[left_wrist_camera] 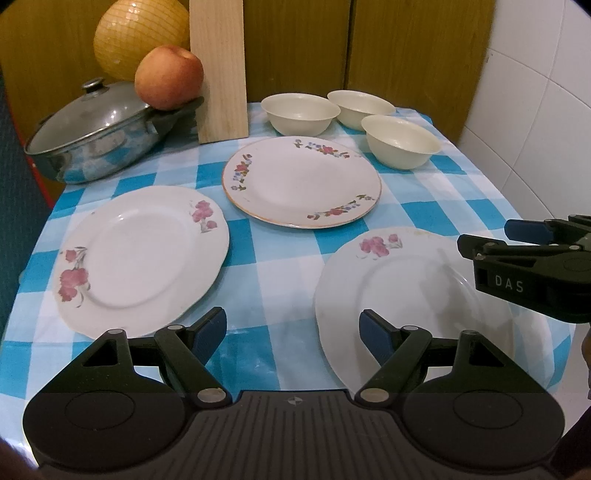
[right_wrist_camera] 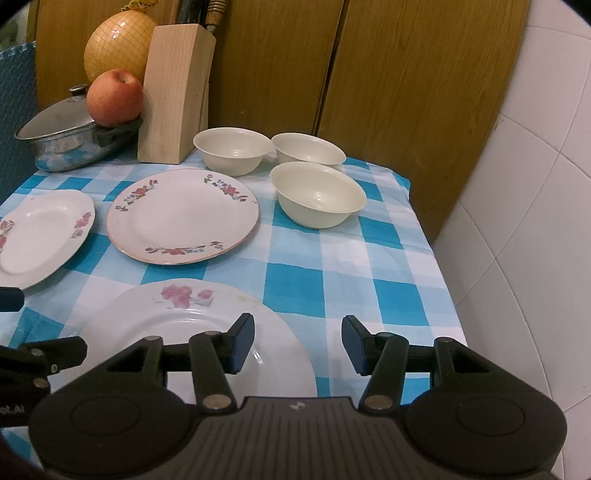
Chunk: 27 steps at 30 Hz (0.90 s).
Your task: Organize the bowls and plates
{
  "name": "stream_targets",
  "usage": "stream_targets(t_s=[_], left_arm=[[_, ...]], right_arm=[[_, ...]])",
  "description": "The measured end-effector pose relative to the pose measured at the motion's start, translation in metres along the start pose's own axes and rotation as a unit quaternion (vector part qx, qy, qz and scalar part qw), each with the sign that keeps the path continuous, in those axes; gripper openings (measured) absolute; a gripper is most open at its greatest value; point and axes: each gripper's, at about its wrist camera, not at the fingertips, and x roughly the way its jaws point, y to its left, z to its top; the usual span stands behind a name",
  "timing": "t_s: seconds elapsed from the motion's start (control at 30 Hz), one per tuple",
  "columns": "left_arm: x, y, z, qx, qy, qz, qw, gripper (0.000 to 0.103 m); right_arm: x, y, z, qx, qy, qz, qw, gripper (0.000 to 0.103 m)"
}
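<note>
On the blue-checked counter (left_wrist_camera: 280,243), three flowered white plates lie separate, unstacked; both hand-held grippers, left (left_wrist_camera: 293,332) and right (right_wrist_camera: 298,341), hover open and empty.

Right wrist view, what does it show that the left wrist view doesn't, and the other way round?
Only the right wrist view shows the knife handles in the top of the wooden block and the right gripper, open and empty.

Only the left wrist view shows the left plate whole and the left gripper, open and empty.

Both show three bowls, the gold-rimmed plate, the pot and the apple.
</note>
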Motion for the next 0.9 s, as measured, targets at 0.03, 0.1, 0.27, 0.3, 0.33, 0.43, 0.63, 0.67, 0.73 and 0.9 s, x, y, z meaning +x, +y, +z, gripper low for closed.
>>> stream_targets(t_s=[0.03,0.1,0.27,0.3,0.33,0.43,0.63,0.67,0.73,0.9], left_arm=[[-0.0002,0.0002,0.0001,0.000,0.000,0.000,1.0000,0.084],[-0.0006,0.0005,0.0002,0.000,-0.001,0.001,1.0000,0.084],[-0.0006,0.0021,0.0012,-0.003,-0.001,0.004,1.0000,0.084],[-0.0005,0.0022,0.0013,-0.003,-0.001,0.005,1.0000,0.084],[-0.0006,0.0021,0.0014,-0.003,-0.001,0.005,1.0000,0.084],[-0.0005,0.0021,0.0015,-0.003,-0.001,0.006,1.0000,0.085],[-0.0017,0.0034,0.0014,-0.004,-0.001,0.008,1.0000,0.086],[-0.0020,0.0033,0.0015,-0.004,-0.002,0.008,1.0000,0.086],[-0.0020,0.0028,0.0018,-0.004,-0.003,0.008,1.0000,0.086],[-0.0019,0.0032,0.0019,-0.005,-0.002,0.009,0.9999,0.087]], right_arm=[[0.0001,0.0003,0.0000,0.000,0.000,-0.001,1.000,0.047],[0.0003,0.0007,0.0000,-0.001,-0.001,-0.002,1.000,0.047],[0.0003,0.0012,0.0003,-0.002,-0.001,-0.003,1.000,0.047],[0.0004,0.0013,0.0004,-0.002,-0.001,-0.003,1.000,0.047],[0.0005,0.0014,0.0005,-0.002,-0.001,-0.003,1.000,0.047],[0.0004,0.0018,0.0010,-0.002,-0.002,-0.003,1.000,0.048],[0.0000,0.0023,0.0015,-0.003,-0.003,-0.003,1.000,0.049],[0.0000,0.0025,0.0014,-0.003,-0.003,-0.004,1.000,0.049],[0.0004,0.0024,0.0016,-0.004,-0.004,-0.007,1.000,0.051],[-0.0008,0.0027,0.0009,-0.005,-0.008,-0.012,1.000,0.054]])
